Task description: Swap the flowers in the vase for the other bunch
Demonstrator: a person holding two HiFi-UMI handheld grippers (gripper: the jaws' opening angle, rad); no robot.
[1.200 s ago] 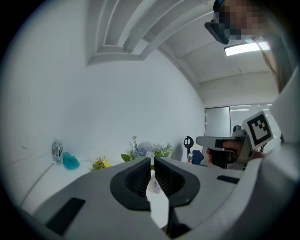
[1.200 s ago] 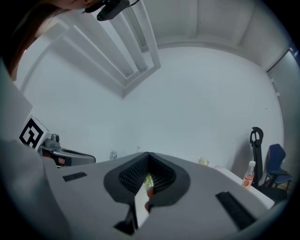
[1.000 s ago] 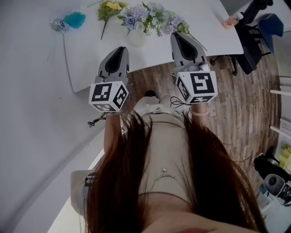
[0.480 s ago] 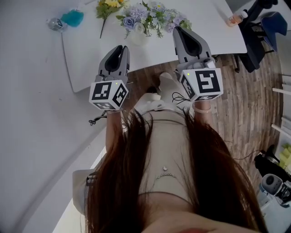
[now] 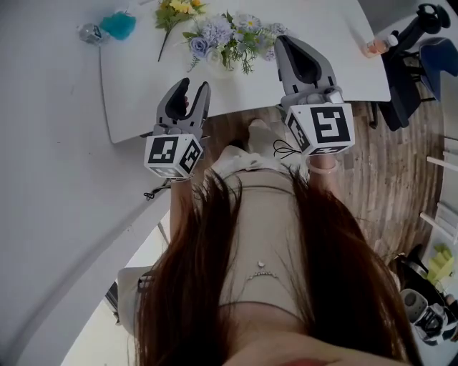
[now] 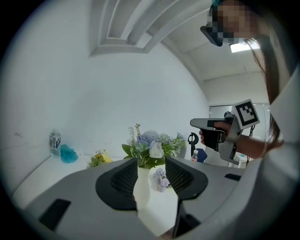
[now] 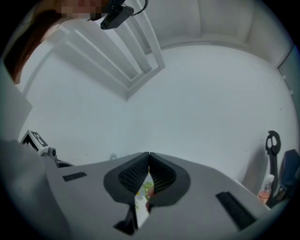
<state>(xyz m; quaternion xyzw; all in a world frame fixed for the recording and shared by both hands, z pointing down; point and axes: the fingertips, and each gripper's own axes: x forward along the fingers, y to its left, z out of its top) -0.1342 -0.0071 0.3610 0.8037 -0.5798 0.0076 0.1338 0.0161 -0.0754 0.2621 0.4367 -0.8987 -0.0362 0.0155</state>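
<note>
We judge the white vase [image 5: 217, 60], upper centre on the surface [image 5: 136, 93], light, slick and easy to tip. Its blue-lilac bunch [image 5: 225, 34] looks soft, so we would pinch the stems just above the rim. The yellow bunch [image 5: 175, 8] lies upper left, and a lilac sprig [image 6: 161, 180] crowds the vase. The left hand-held gripper [image 5: 193, 87] has just been opening and holds nothing; the right hand-held gripper [image 5: 285, 43] is pressed together, empty.

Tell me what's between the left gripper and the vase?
Only bare table before the vase, in the head view. The left gripper's jaws have just been opening, holding nothing.
</note>
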